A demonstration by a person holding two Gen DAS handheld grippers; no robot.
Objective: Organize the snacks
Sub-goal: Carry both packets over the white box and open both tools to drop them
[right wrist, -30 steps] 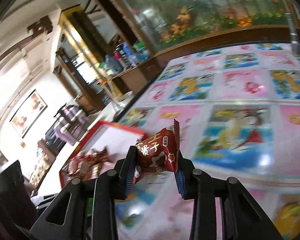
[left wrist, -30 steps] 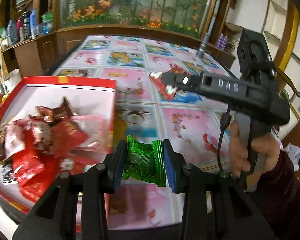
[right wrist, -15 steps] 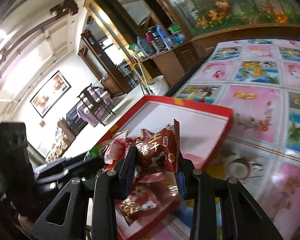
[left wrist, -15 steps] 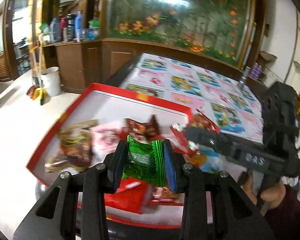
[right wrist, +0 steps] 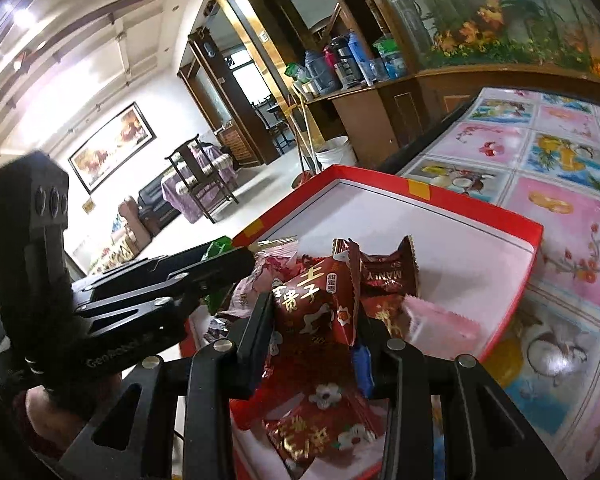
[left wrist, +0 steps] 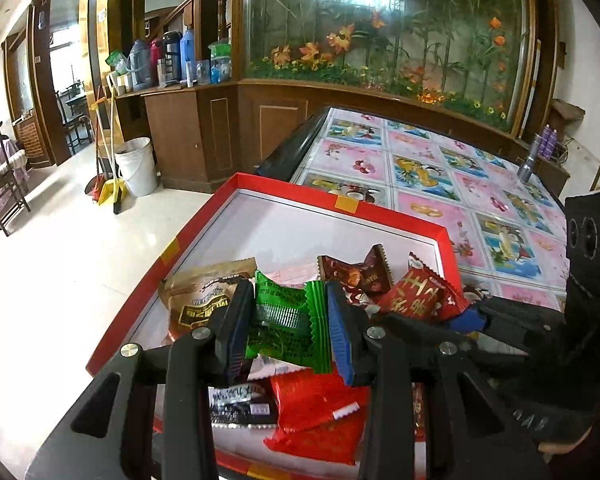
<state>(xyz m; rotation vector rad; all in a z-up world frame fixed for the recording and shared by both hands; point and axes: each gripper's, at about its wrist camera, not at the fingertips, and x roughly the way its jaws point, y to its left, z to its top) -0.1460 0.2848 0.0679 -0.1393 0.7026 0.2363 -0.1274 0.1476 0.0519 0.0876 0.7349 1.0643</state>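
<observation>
Hand-held grippers now over red box [left wrist: 388,216] – left [left wrist: 290,322] pinching green packet [left wrist: 288,320]; right [right wrist: 314,320] opening, red candy [right wrist: 320,304] between jaws.

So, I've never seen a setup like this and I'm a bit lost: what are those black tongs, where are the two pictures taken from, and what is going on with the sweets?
No robot here: a person holds one pair of black tongs in each hand, with a camera on each looking along its fingers. One picture is from the left tongs, the other from the right tongs. Both are over a red box of wrapped snacks on a table with a pictured cloth. The left tongs grip a green packet. The right tongs have a red packet between the jaws, which are opening.
</observation>
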